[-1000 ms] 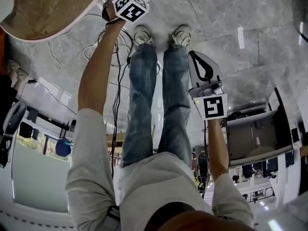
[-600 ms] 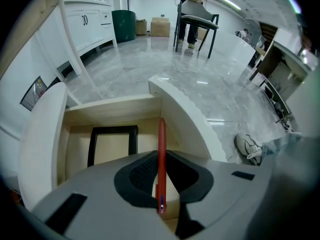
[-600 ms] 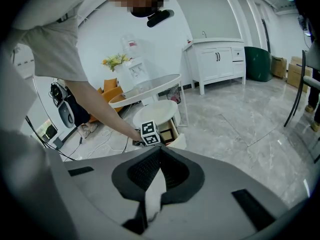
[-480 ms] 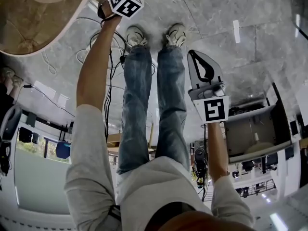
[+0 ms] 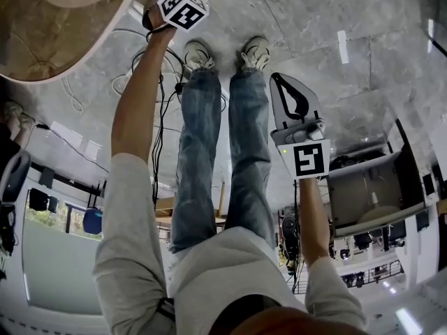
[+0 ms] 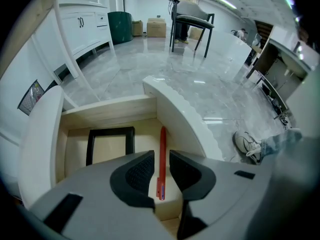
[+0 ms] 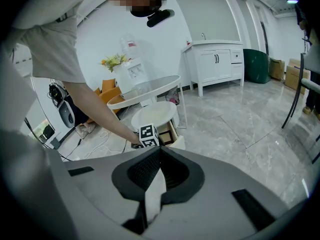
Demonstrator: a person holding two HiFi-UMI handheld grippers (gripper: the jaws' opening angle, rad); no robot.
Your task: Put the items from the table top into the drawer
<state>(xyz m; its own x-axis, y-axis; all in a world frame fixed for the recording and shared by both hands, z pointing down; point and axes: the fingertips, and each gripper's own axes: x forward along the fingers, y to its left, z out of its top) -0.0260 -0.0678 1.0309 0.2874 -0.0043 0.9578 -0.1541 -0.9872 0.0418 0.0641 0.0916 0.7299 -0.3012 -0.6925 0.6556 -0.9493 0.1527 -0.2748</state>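
Observation:
A red pen (image 6: 162, 159) lies on the drawer (image 6: 115, 106) floor along its right wall. My left gripper (image 6: 161, 171) points steeply down over it. Its jaws have just been opening and stand apart on either side of the pen without pressing on it. A black frame (image 6: 91, 144) lies flat in the same drawer. In the head view only the left gripper's marker cube (image 5: 183, 7) shows, at the round table's (image 5: 42, 40) edge. My right gripper (image 5: 288, 93) hangs over the floor beside the person's legs; its jaws (image 7: 159, 156) meet at the tips with nothing in them.
Cables (image 5: 150, 68) trail on the grey floor beside the person's shoes (image 5: 199, 53). The drawer's curved white front (image 6: 185, 114) stands to the right of the pen. A chair (image 6: 192, 24), a green bin (image 6: 120, 26) and white cabinets (image 6: 85, 21) stand further off.
In the head view the left gripper's cube has shifted slightly up the frame toward the drawer. The right gripper has stayed in place.

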